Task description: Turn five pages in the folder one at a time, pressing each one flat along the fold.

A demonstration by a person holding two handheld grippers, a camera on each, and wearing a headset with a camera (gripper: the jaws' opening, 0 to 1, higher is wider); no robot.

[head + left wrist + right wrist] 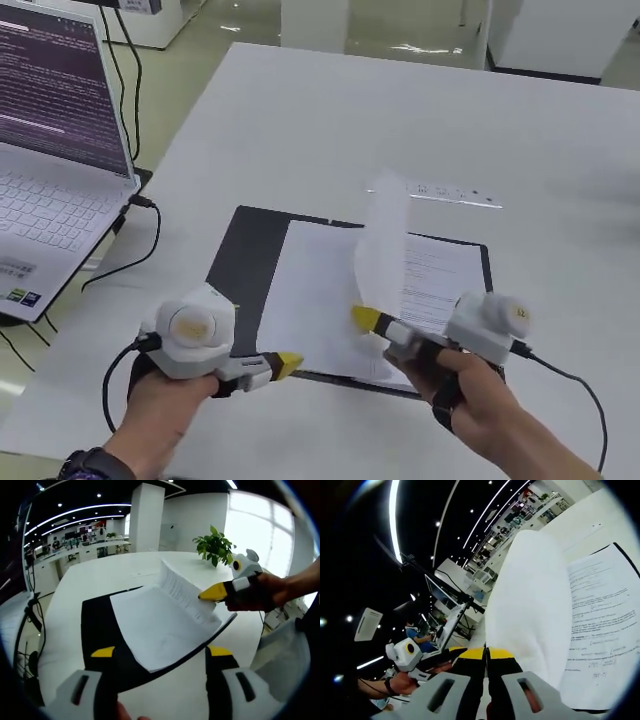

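Observation:
A black folder (245, 262) lies open on the white table, with a blank turned sheet (315, 300) on its left side and a printed page (445, 275) on its right. One page (385, 245) stands lifted on edge over the fold. My right gripper (366, 319) is shut on that page's lower edge; in the right gripper view the page (530, 605) rises from between the closed yellow tips of the right gripper (486, 655). My left gripper (286, 364) hovers at the folder's near left edge. The left gripper (161, 652) stands open with nothing in it, facing the folder (95, 625).
An open laptop (50, 150) with cables stands at the table's left edge. A white power strip (440, 192) lies beyond the folder. A potted plant (215, 545) stands at the far end of the table.

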